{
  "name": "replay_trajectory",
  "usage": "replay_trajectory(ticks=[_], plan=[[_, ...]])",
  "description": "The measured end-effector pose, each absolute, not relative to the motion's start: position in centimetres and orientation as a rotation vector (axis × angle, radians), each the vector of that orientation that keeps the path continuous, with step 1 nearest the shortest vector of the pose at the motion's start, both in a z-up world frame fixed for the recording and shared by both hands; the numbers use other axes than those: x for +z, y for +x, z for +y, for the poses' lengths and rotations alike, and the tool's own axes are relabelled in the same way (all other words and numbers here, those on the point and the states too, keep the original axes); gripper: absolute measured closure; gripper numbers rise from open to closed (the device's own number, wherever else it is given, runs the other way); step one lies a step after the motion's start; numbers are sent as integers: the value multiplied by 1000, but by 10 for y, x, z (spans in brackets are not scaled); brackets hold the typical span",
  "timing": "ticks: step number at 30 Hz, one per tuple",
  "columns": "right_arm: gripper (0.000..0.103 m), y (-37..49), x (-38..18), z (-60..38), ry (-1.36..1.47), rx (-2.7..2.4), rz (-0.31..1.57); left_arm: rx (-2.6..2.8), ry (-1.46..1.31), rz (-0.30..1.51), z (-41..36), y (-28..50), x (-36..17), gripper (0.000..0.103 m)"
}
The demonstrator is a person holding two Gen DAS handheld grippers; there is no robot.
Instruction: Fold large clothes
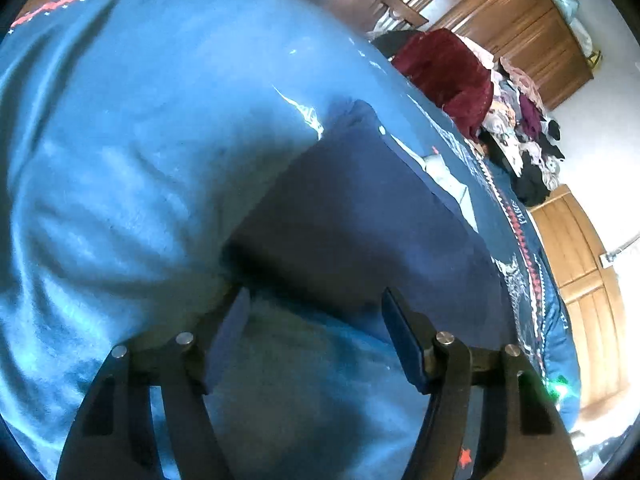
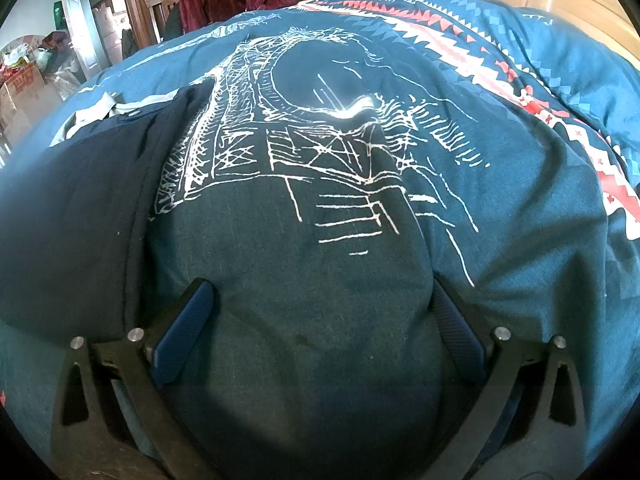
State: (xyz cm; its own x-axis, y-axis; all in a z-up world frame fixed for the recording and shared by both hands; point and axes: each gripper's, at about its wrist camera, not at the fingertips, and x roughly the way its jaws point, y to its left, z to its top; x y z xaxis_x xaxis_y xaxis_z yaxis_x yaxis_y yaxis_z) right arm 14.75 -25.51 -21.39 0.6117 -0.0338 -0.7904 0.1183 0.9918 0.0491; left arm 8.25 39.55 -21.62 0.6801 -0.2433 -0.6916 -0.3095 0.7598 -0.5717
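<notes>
Navy garment (image 2: pixel 68 216) lies on the teal bedspread (image 2: pixel 500 152), left side of the right wrist view, w/ a pale grey collar or lining (image 2: pixel 108 106) showing at its far end. In the left wrist view the same dark cloth (image 1: pixel 352 216) sits centre, just past the gripper tips, its edge running off to the far right.

Progress, my guess: early or mid. The piece looks laid out flat-ish w/ one long edge lying straight, but no neat stacked folds are visible, so most folding seems left. Can't tell the garment type or whether any fold is already made.

Left gripper (image 1: pixel 316 312): fingers wide apart, nothing between them; it's low over the bed, angled down, tips near the garment's near edge. Whether they touch the cloth, can't tell.

Right gripper (image 2: pixel 324 312): also spread wide, holding nothing; it points down at bare bedspread w/ the white line print (image 2: pixel 304 132), navy cloth just beside its left finger.

Far off: a dark red garment (image 1: pixel 448 72) on a clothes heap (image 1: pixel 524 136), and wooden wardrobe doors (image 1: pixel 500 12).
</notes>
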Motion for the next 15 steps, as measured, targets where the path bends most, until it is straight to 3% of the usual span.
replay_trajectory(ticks=[15], plan=[[0,150,-214,-255,84,-97,924,52,-824,721,407,141,-229,34]])
